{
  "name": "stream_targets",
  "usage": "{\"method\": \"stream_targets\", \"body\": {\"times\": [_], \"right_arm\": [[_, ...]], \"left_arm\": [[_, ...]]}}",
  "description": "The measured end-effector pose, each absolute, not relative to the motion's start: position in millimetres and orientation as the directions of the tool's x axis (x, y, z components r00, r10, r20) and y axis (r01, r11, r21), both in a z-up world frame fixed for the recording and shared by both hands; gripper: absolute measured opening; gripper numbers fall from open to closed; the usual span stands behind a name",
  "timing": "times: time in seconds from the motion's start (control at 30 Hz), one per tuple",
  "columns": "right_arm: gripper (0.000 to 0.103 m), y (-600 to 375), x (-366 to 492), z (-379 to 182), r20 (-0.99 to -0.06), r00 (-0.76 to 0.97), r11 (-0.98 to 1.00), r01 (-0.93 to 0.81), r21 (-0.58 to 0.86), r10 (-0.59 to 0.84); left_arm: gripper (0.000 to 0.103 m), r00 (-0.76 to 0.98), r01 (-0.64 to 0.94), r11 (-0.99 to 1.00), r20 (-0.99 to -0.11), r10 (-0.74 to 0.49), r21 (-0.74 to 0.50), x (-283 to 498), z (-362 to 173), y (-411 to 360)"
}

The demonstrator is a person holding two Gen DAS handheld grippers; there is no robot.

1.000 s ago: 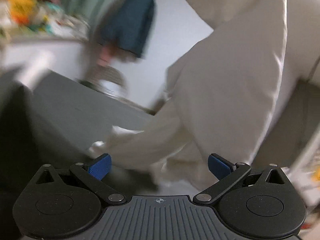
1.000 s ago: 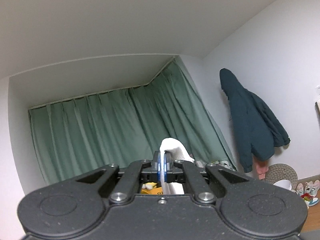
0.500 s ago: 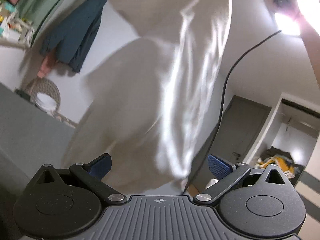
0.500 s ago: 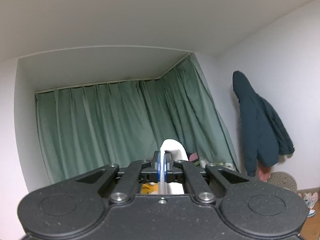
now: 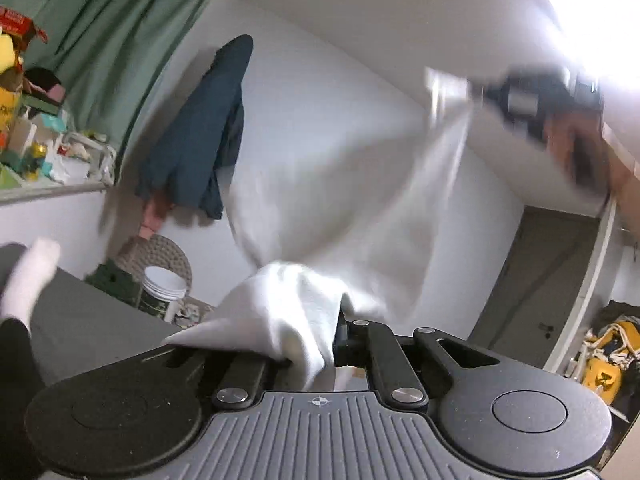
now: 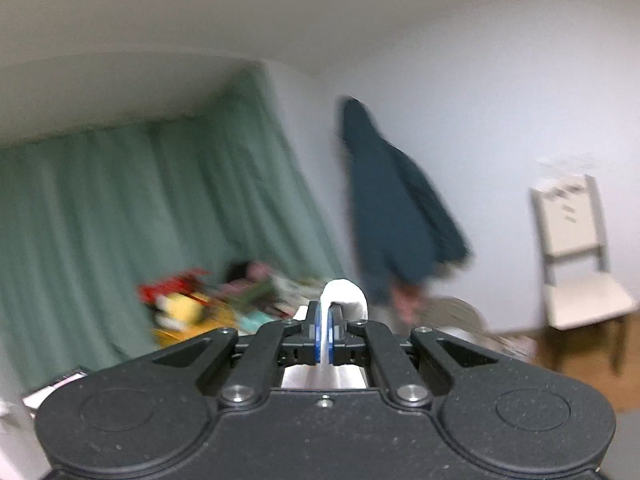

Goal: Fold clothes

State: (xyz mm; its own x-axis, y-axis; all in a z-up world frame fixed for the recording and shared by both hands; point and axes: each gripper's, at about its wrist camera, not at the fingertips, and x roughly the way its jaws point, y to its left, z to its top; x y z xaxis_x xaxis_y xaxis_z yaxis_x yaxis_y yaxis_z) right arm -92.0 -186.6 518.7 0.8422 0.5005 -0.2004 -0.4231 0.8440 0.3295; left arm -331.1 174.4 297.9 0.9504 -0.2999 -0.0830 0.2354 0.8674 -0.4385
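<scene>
A white garment (image 5: 344, 216) hangs in the air, stretched between both grippers. In the left wrist view my left gripper (image 5: 320, 344) is shut on a bunched fold of it, the cloth spilling over the left finger. The far corner of the cloth runs up to my right gripper (image 5: 520, 104), blurred at the upper right, held by a hand (image 5: 576, 148). In the right wrist view my right gripper (image 6: 325, 330) is shut on a small fold of the white garment (image 6: 344, 294) that pokes out above the blue pads (image 6: 318, 328).
A grey table surface (image 5: 92, 320) lies low at the left, with a white sleeve end (image 5: 32, 272) over it. A dark teal jacket (image 5: 200, 136) hangs on the wall; a woven basket (image 5: 160, 256), cluttered shelf (image 5: 36, 148), green curtain (image 6: 120, 208), white chair (image 6: 580, 264) and a door (image 5: 532, 280) surround.
My left gripper, open half a second ago, has shut on the white garment. The right gripper has swung right and down, still holding its fold; both views are motion-blurred.
</scene>
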Motion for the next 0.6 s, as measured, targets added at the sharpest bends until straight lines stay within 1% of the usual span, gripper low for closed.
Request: {"method": "stream_targets", "body": {"times": [0.1, 0.23, 0.27, 0.3, 0.37, 0.4, 0.47, 0.5, 0.53, 0.6], "right_arm": [[0.004, -198, -54, 461, -0.328, 0.846, 0.888, -0.310, 0.338, 0.420], [0.005, -197, -15, 365, -0.531, 0.754, 0.910, -0.222, 0.350, 0.388], [0.009, -193, -11, 341, -0.577, 0.724, 0.917, -0.209, 0.339, 0.378], [0.010, -187, -10, 321, -0.610, 0.695, 0.919, -0.210, 0.335, 0.381], [0.017, -172, -11, 288, -0.659, 0.635, 0.913, -0.231, 0.336, 0.404], [0.018, -166, -18, 276, -0.665, 0.614, 0.905, -0.267, 0.331, 0.425], [0.031, -155, -43, 262, -0.652, 0.585, 0.874, -0.375, 0.311, 0.483], [0.033, -149, -55, 255, -0.646, 0.568, 0.853, -0.426, 0.300, 0.510], [0.037, -144, -67, 247, -0.641, 0.549, 0.831, -0.477, 0.288, 0.537], [0.040, -131, -96, 238, -0.620, 0.508, 0.766, -0.587, 0.260, 0.599]], "left_arm": [[0.007, 0.939, 0.232, 0.856, -0.122, -0.320, -0.463, -310, 321, 181], [0.007, 0.905, 0.232, 0.811, -0.187, -0.383, -0.537, -270, 329, 170], [0.007, 0.895, 0.225, 0.806, -0.210, -0.393, -0.548, -266, 327, 162], [0.007, 0.886, 0.216, 0.803, -0.234, -0.399, -0.555, -259, 324, 156], [0.007, 0.870, 0.191, 0.800, -0.279, -0.406, -0.569, -246, 314, 147], [0.007, 0.860, 0.181, 0.797, -0.300, -0.412, -0.576, -239, 310, 146], [0.007, 0.845, 0.162, 0.790, -0.331, -0.420, -0.591, -227, 304, 144], [0.007, 0.841, 0.153, 0.791, -0.343, -0.419, -0.592, -224, 298, 143], [0.007, 0.839, 0.146, 0.795, -0.352, -0.415, -0.589, -223, 294, 142], [0.007, 0.834, 0.133, 0.797, -0.368, -0.412, -0.590, -211, 289, 145]]}}
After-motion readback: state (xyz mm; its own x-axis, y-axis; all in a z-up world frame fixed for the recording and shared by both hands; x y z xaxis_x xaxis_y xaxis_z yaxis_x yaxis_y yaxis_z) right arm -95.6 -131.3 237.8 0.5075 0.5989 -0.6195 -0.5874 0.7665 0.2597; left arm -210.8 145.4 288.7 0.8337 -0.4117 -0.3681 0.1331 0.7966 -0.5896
